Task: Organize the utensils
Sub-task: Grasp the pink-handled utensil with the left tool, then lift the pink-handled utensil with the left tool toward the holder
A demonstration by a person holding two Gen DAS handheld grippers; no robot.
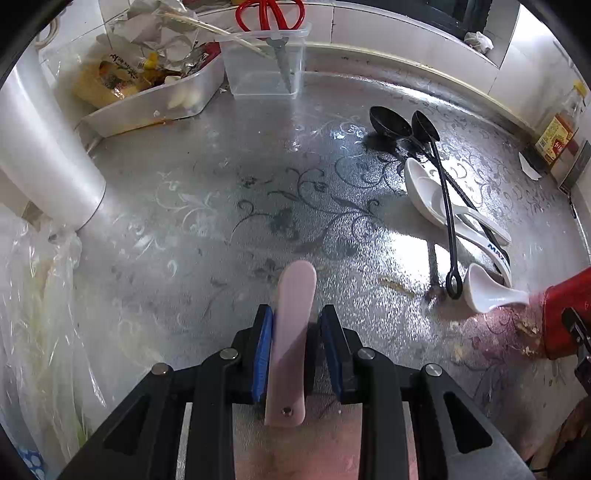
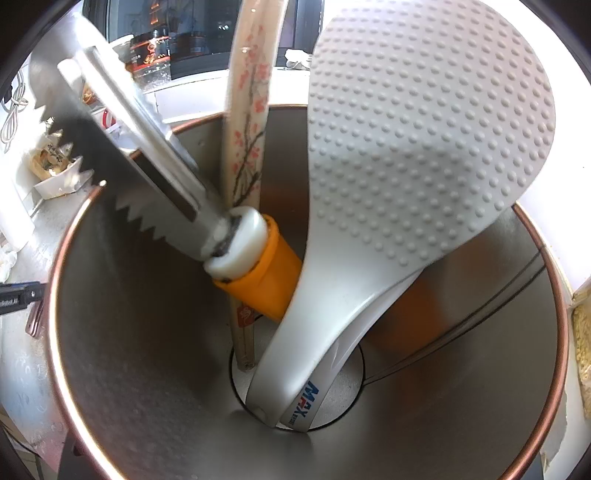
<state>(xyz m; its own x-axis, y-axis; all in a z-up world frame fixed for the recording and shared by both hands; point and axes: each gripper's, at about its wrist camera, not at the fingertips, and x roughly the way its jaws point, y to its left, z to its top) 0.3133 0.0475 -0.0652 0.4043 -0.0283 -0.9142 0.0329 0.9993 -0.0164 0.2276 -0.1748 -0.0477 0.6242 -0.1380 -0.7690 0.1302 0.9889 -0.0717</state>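
My left gripper (image 1: 293,325) is shut on a pale pink utensil handle (image 1: 291,332), held just above the patterned metal counter (image 1: 221,206). On the counter to the right lie two black spoons (image 1: 393,123), white spoons (image 1: 424,184) and one more white spoon (image 1: 487,291). The right wrist view looks straight down into a metal utensil holder (image 2: 129,350) with a copper rim. Inside it stand a white dimpled rice paddle (image 2: 406,147), a serrated tool with an orange handle (image 2: 258,273) and flower-printed chopsticks (image 2: 251,110). The right gripper's fingers do not show.
A clear plastic box (image 1: 266,59) with red-handled scissors (image 1: 271,14) stands at the back. A white tray (image 1: 155,107) of packets sits back left, a white cylinder (image 1: 40,155) and plastic bag (image 1: 37,314) on the left. A red object (image 1: 565,314) is at the right edge, a bottle (image 1: 557,129) at the back right.
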